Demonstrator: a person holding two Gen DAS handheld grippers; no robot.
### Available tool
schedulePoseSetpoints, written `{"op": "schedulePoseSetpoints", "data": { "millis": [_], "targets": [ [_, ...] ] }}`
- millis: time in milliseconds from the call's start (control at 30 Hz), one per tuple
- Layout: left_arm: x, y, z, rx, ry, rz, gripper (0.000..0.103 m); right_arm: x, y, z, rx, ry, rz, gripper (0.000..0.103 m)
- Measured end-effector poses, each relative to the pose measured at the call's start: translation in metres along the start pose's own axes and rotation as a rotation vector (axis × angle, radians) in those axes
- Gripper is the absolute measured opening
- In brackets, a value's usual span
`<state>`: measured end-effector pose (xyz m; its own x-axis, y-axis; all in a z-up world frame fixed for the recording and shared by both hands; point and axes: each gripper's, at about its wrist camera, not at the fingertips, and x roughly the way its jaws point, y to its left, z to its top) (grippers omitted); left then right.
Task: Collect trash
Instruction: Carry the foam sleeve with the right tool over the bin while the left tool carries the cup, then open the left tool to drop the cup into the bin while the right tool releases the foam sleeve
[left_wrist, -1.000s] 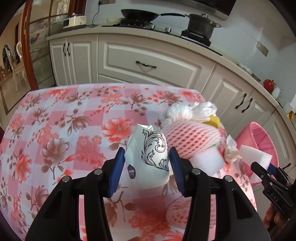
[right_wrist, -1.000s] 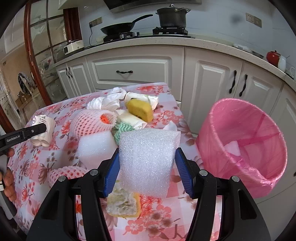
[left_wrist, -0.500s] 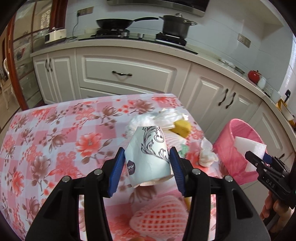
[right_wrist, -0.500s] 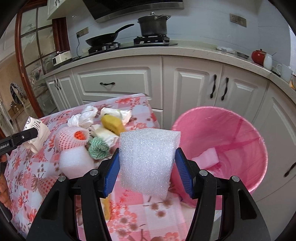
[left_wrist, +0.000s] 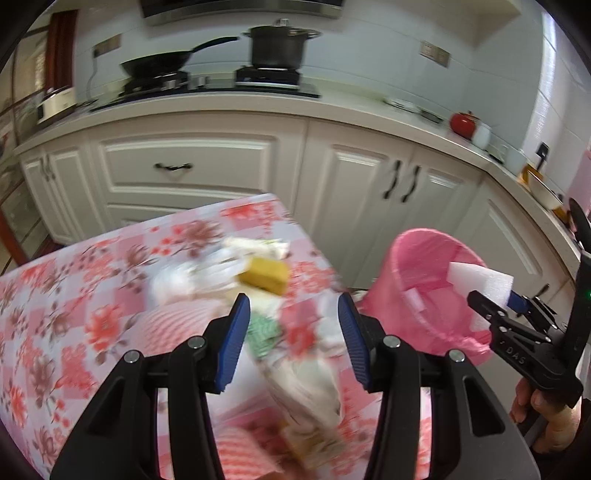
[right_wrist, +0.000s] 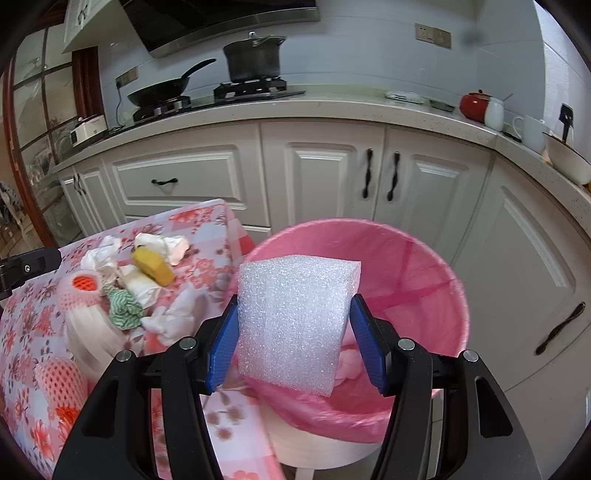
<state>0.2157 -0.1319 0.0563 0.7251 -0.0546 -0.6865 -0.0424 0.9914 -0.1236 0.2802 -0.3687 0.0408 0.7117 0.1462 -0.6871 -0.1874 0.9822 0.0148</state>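
Observation:
My right gripper (right_wrist: 295, 345) is shut on a white foam block (right_wrist: 293, 317) and holds it over the near rim of the pink-lined trash bin (right_wrist: 439, 280). The left wrist view shows that block (left_wrist: 480, 282) above the bin (left_wrist: 410, 273). My left gripper (left_wrist: 293, 341) is open and empty; a blurred white paper cup (left_wrist: 306, 384) is below its fingers, in the air or on the table. Trash lies on the floral table (right_wrist: 22, 332): a yellow sponge (right_wrist: 153, 266), crumpled tissues (right_wrist: 162, 243), a green cloth (right_wrist: 123, 308), pink foam nets (right_wrist: 79, 291).
White kitchen cabinets (right_wrist: 317, 173) stand behind the table and bin. A counter holds a pan (right_wrist: 162, 92), a pot (right_wrist: 253, 61) and a red kettle (right_wrist: 474, 107). The bin stands off the table's right edge.
My left gripper has opened and let go of the patterned paper cup, which now blurs below the fingers. My right gripper has carried the foam block rightwards to above the bin.

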Motion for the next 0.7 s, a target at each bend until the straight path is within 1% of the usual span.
{"op": "schedulePoseSetpoints", "data": {
  "millis": [67, 167, 233, 267, 333, 367, 400, 500, 567, 633, 700],
  "targets": [
    [0.008, -0.017, 0.006, 0.029, 0.003, -0.010, 0.045, 0.003, -0.010, 0.000, 0.010, 0.001, -0.017, 0.056],
    [0.020, -0.036, 0.009, 0.058, 0.023, -0.018, 0.045, 0.007, -0.027, -0.002, 0.038, 0.009, -0.033, 0.056],
    [0.027, -0.041, 0.005, 0.056, 0.043, -0.025, 0.051, 0.009, -0.034, -0.004, 0.047, 0.010, -0.040, 0.056],
    [0.031, -0.041, 0.003, 0.054, 0.053, -0.029, 0.055, 0.010, -0.038, -0.006, 0.053, 0.012, -0.042, 0.056],
    [0.041, -0.043, -0.003, 0.061, 0.086, -0.012, 0.059, 0.012, -0.045, -0.008, 0.066, 0.016, -0.046, 0.056],
    [0.047, -0.042, -0.007, 0.059, 0.106, 0.006, 0.070, 0.012, -0.048, -0.009, 0.070, 0.015, -0.047, 0.056],
    [0.051, -0.039, -0.010, 0.052, 0.122, 0.015, 0.076, 0.012, -0.050, -0.009, 0.071, 0.014, -0.048, 0.056],
    [0.071, -0.033, -0.023, 0.031, 0.190, 0.032, 0.076, 0.010, -0.055, -0.011, 0.077, 0.010, -0.053, 0.056],
    [0.084, -0.033, -0.031, 0.023, 0.237, 0.031, 0.076, 0.010, -0.057, -0.012, 0.082, 0.010, -0.054, 0.056],
    [0.097, -0.032, -0.038, 0.014, 0.275, 0.048, 0.076, 0.009, -0.057, -0.013, 0.082, 0.011, -0.053, 0.056],
    [0.108, -0.026, -0.044, -0.015, 0.312, 0.045, 0.076, 0.010, -0.058, -0.013, 0.080, 0.013, -0.049, 0.056]
  ]
}}
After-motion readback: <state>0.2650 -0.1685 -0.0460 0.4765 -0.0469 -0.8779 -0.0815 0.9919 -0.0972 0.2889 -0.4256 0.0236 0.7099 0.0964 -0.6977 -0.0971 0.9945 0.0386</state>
